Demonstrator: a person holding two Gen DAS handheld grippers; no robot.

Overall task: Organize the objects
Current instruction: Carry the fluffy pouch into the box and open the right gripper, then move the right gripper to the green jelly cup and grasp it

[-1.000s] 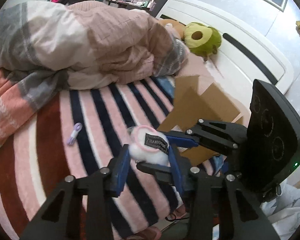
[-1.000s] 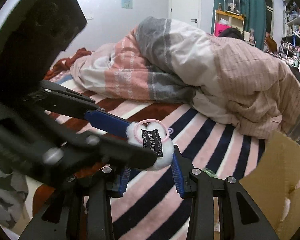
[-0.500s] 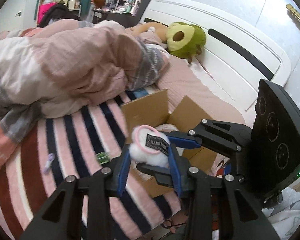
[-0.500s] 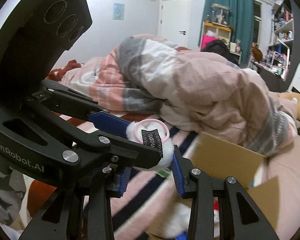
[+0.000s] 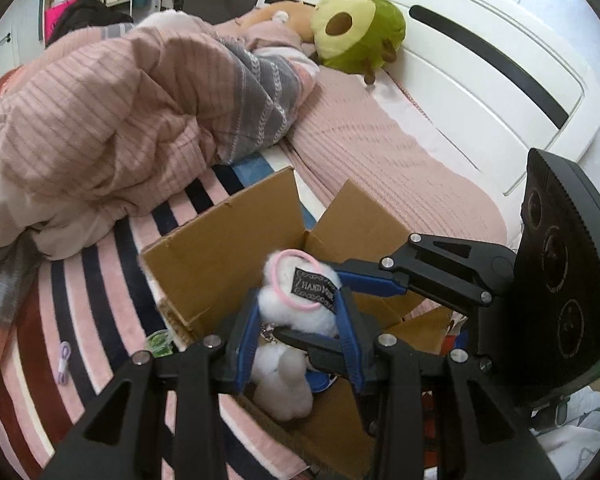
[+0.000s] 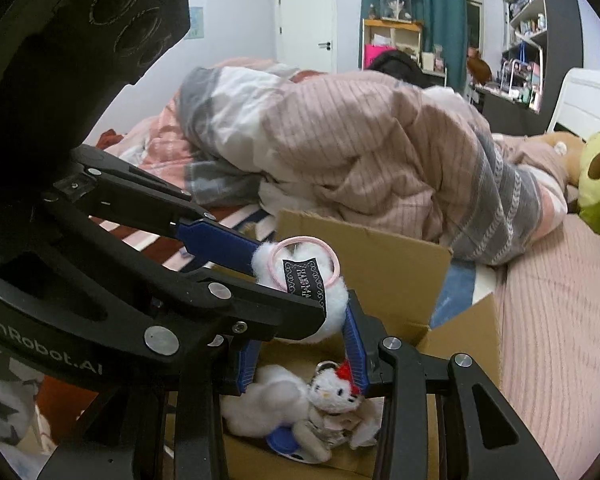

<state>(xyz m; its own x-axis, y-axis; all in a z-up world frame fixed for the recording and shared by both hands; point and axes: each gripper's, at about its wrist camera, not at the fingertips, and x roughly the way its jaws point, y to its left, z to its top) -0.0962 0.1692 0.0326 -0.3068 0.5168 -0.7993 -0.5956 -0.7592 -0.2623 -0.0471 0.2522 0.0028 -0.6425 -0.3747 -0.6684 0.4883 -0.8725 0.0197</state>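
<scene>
Left black plastic two-finger gripper point(image 5: 298, 336): angular matte arms joined by round silver screws, each finger faced with a ribbed blue pad point(image 5: 246, 344). Right black plastic two-finger gripper point(image 6: 300, 344): identical build; its housing, seen from the left wrist, carries three embossed circles and a green light. White lettering reads "GenRobot.AI".

The open box point(image 5: 228, 240) sits on the bed point(image 5: 380, 148), plush toys point(image 6: 328, 396) inside, the heaped quilt point(image 5: 112, 112) behind.
</scene>
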